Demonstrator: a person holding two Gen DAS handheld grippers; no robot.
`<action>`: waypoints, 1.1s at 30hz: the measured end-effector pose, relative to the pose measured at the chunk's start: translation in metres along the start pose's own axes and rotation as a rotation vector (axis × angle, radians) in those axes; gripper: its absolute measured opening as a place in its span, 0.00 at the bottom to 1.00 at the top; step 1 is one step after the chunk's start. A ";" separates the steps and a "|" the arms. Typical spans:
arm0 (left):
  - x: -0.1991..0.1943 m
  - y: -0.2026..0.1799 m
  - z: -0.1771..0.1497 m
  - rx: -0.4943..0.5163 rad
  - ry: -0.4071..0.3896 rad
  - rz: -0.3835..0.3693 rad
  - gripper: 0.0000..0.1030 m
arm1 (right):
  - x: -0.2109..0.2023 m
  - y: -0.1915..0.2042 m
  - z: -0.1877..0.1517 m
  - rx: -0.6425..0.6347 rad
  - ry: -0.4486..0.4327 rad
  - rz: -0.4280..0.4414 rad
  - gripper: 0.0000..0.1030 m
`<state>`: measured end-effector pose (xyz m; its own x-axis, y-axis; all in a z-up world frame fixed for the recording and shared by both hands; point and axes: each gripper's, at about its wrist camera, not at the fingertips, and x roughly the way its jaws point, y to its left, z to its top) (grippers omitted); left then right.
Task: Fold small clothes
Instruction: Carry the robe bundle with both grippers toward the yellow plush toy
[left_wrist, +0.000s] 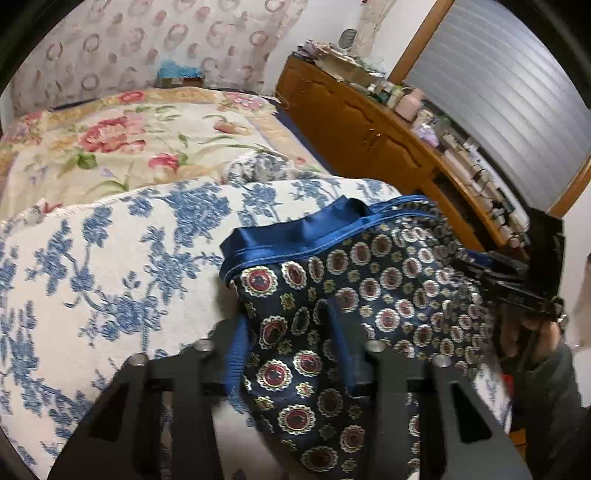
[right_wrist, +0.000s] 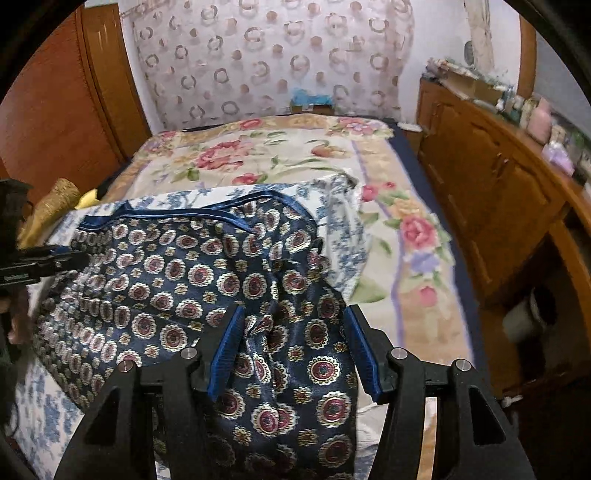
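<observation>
Shorts (right_wrist: 207, 280) spread on blue-flowered cloth (left_wrist: 92, 258) over bed (right_wrist: 280, 155) | left gripper (left_wrist: 291, 350) pinching a bunched fold of fabric | right gripper (right_wrist: 295, 347) spread, fabric between pads, not pressed | step, likely: grasp both sides evenly, pull flat before folding | waistband (left_wrist: 295, 236) far side; cupboard (right_wrist: 491, 192) close at right, bed clear ahead

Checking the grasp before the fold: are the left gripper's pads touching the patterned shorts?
Touching. In the left wrist view, the left gripper has bunched fabric of the patterned shorts filling the space between both blue pads.
</observation>
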<state>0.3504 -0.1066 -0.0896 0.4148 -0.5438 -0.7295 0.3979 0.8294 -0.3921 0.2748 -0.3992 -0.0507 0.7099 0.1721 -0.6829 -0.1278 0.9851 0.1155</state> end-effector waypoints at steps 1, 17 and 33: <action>0.001 0.000 -0.001 -0.006 0.009 -0.014 0.23 | 0.002 -0.001 0.001 0.006 0.003 0.009 0.56; -0.081 0.023 -0.003 0.076 -0.148 0.084 0.05 | -0.002 0.019 0.006 -0.046 -0.045 0.035 0.56; -0.085 0.066 -0.021 0.030 -0.147 0.171 0.05 | 0.086 0.047 0.042 -0.038 0.076 0.160 0.57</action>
<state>0.3236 -0.0030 -0.0650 0.5922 -0.4104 -0.6934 0.3353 0.9081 -0.2510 0.3594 -0.3380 -0.0737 0.6242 0.3240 -0.7109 -0.2616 0.9441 0.2007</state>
